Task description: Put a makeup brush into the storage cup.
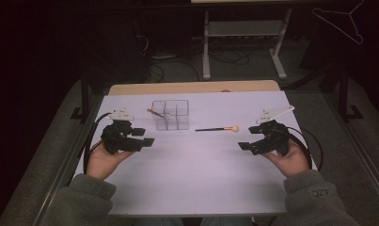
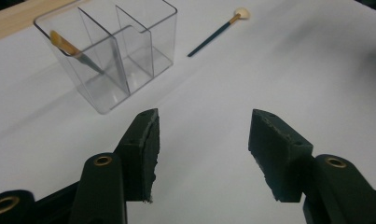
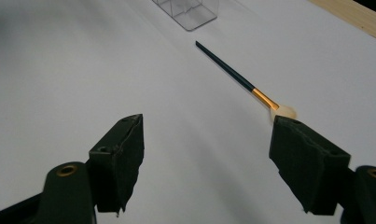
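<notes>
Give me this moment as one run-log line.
left gripper: open, empty | right gripper: open, empty | brush one: flat on table, right of clear organizer | brush two: leaning in organizer compartment

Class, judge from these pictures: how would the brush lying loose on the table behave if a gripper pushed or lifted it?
The brush looks thin and straight, so probably stiff and light. Its slim round handle may roll or skid on the smooth table. Its soft pale tip would likely give under the jaws.

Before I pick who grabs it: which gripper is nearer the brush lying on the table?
Right. The right gripper sits just right of the brush; the left gripper is beyond the clear box.
</notes>
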Demonstrator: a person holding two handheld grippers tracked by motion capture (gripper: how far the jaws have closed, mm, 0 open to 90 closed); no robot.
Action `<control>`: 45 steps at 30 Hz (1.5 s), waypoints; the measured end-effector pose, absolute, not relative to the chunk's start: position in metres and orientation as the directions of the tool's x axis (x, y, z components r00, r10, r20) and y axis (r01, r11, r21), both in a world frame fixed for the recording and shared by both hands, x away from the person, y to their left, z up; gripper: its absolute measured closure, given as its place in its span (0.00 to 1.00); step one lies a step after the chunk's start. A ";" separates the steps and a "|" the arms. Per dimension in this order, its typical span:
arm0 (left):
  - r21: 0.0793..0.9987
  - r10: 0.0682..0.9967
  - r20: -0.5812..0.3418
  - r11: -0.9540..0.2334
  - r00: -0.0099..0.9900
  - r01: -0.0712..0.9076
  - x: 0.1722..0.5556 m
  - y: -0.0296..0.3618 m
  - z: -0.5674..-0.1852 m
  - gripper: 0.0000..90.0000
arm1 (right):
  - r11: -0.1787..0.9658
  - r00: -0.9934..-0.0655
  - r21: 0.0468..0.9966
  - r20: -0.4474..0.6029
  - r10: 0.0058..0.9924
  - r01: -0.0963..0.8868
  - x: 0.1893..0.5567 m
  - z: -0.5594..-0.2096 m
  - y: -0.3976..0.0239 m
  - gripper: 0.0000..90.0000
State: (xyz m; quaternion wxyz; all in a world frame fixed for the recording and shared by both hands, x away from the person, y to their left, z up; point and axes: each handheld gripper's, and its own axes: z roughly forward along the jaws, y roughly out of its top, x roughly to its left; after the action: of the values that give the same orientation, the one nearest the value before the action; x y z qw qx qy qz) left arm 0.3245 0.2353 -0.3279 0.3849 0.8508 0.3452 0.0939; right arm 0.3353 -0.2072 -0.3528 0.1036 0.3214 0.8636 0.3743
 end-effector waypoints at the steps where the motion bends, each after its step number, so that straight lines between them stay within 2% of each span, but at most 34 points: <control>1: 0.716 0.660 -0.104 -0.470 0.744 0.517 0.322 0.233 -0.330 0.46 | 0.519 -0.774 0.708 0.062 0.630 0.478 0.338 -0.353 -0.206 0.28; 16: 0.713 0.636 -0.100 -0.491 0.765 0.501 0.310 0.223 -0.345 0.42 | 0.562 -0.794 0.692 0.028 0.607 0.453 0.375 -0.336 -0.195 0.27; 30: 0.716 0.619 -0.096 -0.500 0.779 0.486 0.301 0.221 -0.353 0.42 | 0.627 -0.833 0.664 -0.011 0.553 0.407 0.420 -0.339 -0.167 0.30; 35: 0.717 0.613 -0.098 -0.503 0.784 0.482 0.300 0.220 -0.354 0.41 | 0.656 -0.847 0.646 -0.028 0.531 0.390 0.434 -0.349 -0.159 0.33; 40: 0.726 0.610 -0.103 -0.494 0.786 0.478 0.299 0.219 -0.355 0.41 | 0.714 -0.863 0.585 -0.047 0.503 0.385 0.451 -0.376 -0.151 0.36; 45: 0.723 0.603 -0.095 -0.505 0.792 0.471 0.300 0.221 -0.356 0.41 | 0.751 -0.875 0.540 -0.055 0.481 0.379 0.459 -0.396 -0.144 0.42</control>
State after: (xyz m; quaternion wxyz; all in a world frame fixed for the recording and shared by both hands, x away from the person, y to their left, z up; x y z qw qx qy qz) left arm 0.2997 0.2207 -0.3562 0.3879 0.8634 0.3111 0.0850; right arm 0.4587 -0.1435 -0.3962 0.0955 0.2309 0.9308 0.2666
